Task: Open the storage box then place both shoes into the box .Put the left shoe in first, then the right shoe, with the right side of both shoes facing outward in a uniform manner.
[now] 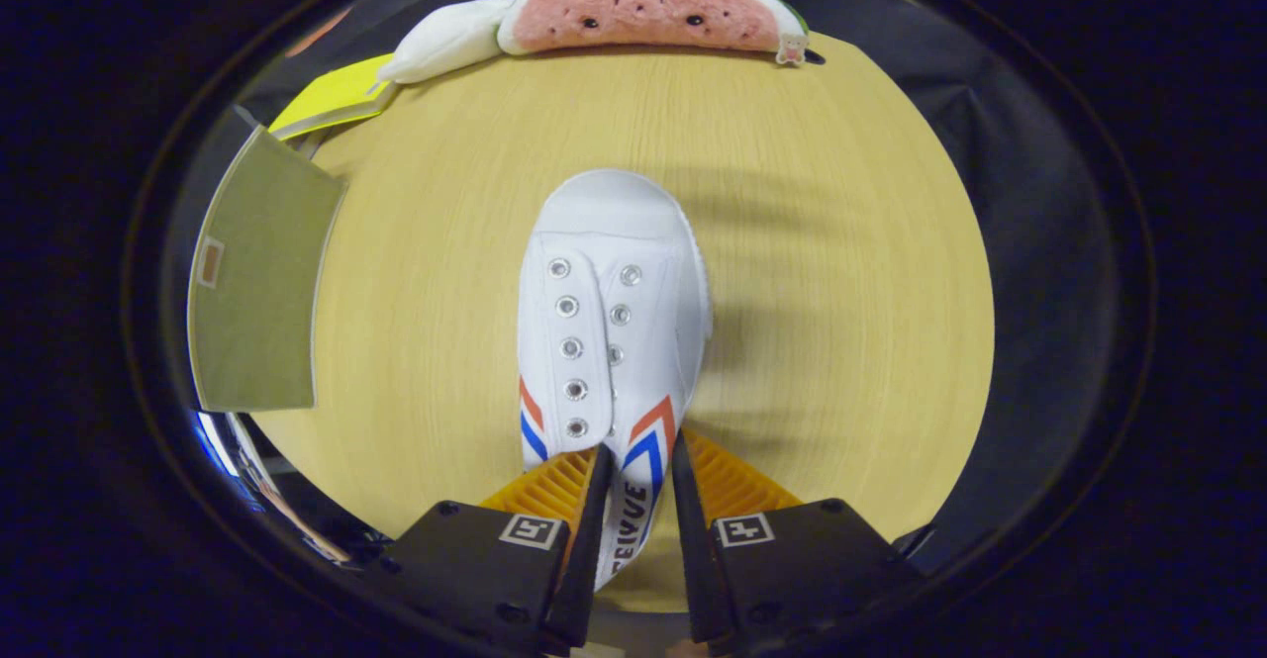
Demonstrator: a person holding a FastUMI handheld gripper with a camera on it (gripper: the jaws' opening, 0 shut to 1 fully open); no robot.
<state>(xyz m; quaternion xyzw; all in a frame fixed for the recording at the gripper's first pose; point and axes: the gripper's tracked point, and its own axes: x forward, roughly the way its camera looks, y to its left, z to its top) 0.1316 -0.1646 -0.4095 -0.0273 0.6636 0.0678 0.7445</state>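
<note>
A white canvas shoe (609, 312) with metal eyelets and red and blue chevrons points away from me over the round wooden table (831, 272). My gripper (638, 460) is shut on the shoe: both fingers pinch the right side wall near the heel opening. The shoe looks lifted, throwing a soft shadow to its right. To the left of the fingers stands the storage box (252, 292), its olive lid raised and facing me.
A watermelon-slice plush (648, 5) and a white plush piece (445, 40) lie at the table's far edge. A yellow sheet (332, 94) lies beyond the box.
</note>
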